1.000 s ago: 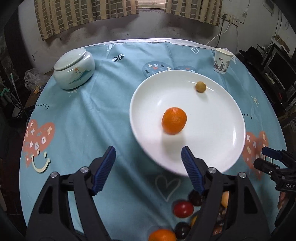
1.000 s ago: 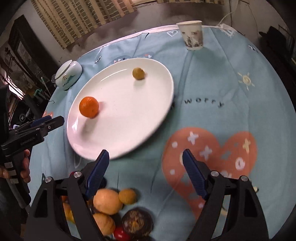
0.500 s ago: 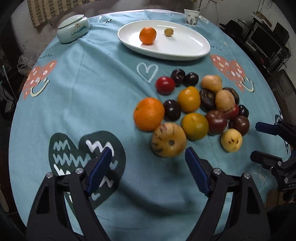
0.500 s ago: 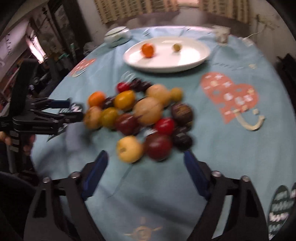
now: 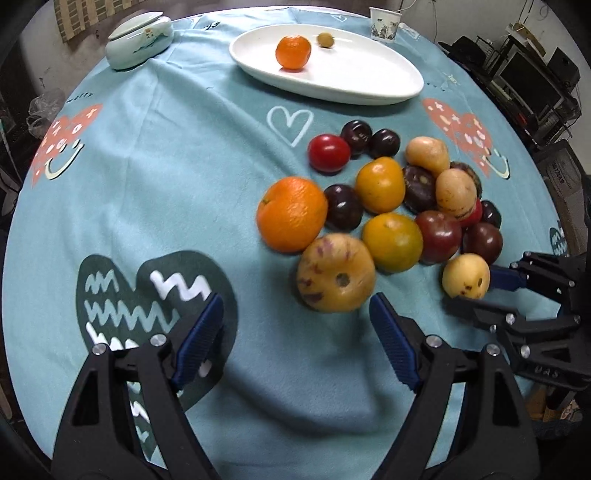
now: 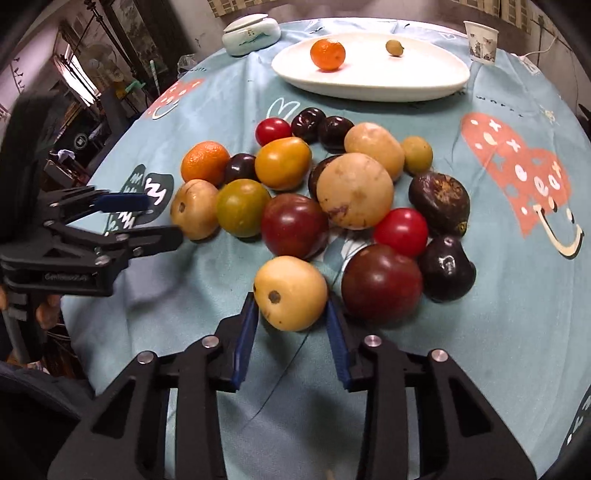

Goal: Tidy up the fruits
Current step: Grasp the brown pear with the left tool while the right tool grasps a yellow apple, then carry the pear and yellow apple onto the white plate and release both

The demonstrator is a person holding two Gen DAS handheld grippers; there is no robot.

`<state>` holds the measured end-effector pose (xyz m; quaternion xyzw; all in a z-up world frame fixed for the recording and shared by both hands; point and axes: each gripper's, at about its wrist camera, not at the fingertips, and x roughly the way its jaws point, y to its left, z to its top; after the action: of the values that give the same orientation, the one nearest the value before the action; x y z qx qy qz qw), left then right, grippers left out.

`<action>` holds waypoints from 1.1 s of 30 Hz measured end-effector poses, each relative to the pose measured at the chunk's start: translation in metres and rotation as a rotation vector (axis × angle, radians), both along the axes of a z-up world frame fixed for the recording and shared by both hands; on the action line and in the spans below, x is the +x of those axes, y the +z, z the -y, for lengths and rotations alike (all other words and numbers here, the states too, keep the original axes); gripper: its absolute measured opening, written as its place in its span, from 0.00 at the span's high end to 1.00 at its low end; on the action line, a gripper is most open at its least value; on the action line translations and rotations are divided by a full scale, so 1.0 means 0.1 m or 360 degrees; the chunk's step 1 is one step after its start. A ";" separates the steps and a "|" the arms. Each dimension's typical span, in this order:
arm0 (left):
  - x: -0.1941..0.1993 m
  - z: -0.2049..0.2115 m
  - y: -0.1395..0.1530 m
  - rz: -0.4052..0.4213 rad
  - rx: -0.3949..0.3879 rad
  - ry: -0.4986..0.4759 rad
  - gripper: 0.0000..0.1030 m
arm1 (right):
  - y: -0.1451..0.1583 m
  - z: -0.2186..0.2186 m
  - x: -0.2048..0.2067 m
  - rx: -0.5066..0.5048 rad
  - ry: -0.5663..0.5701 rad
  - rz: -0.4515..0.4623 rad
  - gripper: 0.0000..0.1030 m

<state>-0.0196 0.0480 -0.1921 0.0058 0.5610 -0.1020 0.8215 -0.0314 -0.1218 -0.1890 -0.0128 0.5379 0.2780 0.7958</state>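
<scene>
A pile of several fruits lies on the blue tablecloth. A white plate (image 5: 369,79) at the far side holds a small orange (image 5: 293,51) and a little yellow-green fruit (image 5: 325,40). My right gripper (image 6: 291,314) has its fingers closed against both sides of a pale yellow fruit (image 6: 290,293) at the pile's near edge; the same fruit shows in the left wrist view (image 5: 466,276). My left gripper (image 5: 295,317) is open and empty, just short of a purple-streaked yellow fruit (image 5: 335,273) beside a large orange (image 5: 291,214).
A lidded ceramic pot (image 5: 138,35) stands at the far left, a paper cup (image 5: 384,19) behind the plate. Dark furniture and shelves surround the round table. The plate also shows in the right wrist view (image 6: 373,77).
Both grippers pulled back from the plate to the fruit pile. The right gripper has closed from wide open onto the pale yellow fruit. The left gripper came closer to the streaked fruit.
</scene>
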 end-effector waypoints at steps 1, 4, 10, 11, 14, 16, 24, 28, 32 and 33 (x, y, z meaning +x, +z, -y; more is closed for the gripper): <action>0.03 0.02 -0.01 0.0004 -0.0010 -0.0015 0.20 | 0.01 0.01 0.00 0.0005 -0.0002 0.0002 0.64; 0.08 0.10 -0.05 -0.0005 -0.0018 -0.0048 0.20 | 0.03 0.05 -0.03 0.0021 -0.0021 -0.0012 0.64; 0.12 0.18 -0.09 -0.0050 -0.0069 -0.0091 0.56 | 0.00 0.08 -0.09 0.0017 -0.0042 -0.0037 0.64; 0.12 0.18 -0.08 -0.0050 -0.0069 -0.0083 0.56 | 0.01 0.08 -0.09 0.0022 -0.0044 -0.0039 0.64; 0.07 0.16 -0.02 -0.0031 -0.0062 -0.0084 0.56 | 0.01 0.09 -0.09 0.0032 -0.0045 -0.0040 0.64; 0.03 0.16 0.06 -0.0004 -0.0073 -0.0099 0.56 | 0.02 0.11 -0.10 0.0050 -0.0048 -0.0046 0.64; -0.03 0.24 0.64 0.0231 -0.0052 -0.0127 0.56 | 0.20 0.20 -0.11 0.0117 -0.0060 0.0001 0.64; 0.06 0.35 0.96 0.0359 -0.0061 -0.0153 0.56 | 0.58 0.27 -0.02 0.0176 -0.0087 0.0153 0.64; 0.25 0.44 1.34 0.0496 -0.0038 -0.0165 0.56 | 1.05 0.32 0.16 0.0235 -0.0116 0.0350 0.64; 0.29 0.47 1.43 0.0529 -0.0040 -0.0167 0.56 | 1.16 0.32 0.22 0.0250 -0.0120 0.0394 0.64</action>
<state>0.0093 0.0013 -0.0492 0.0418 0.4150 -0.1494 0.8965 -0.0099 -0.1539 -0.0730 0.0356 0.4124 0.2853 0.8644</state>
